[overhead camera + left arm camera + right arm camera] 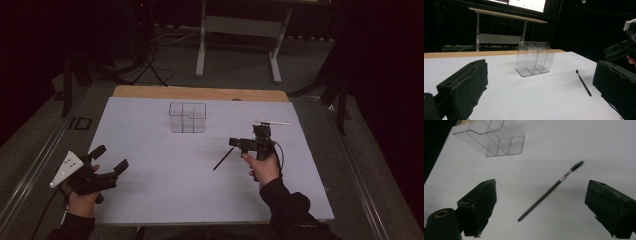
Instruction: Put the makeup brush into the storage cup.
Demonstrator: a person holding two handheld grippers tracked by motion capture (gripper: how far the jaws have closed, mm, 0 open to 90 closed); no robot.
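The right gripper view alone resolves the mascara wand's [550, 190] bristled tip, lying flat near the clear divided organizer [492, 137]. Both grippers' jaws stand open, empty.

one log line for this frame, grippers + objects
left gripper: open, empty, near table edge | right gripper: open, over brush | brush: flat on white sheet | clear organizer: upright, empty, far side
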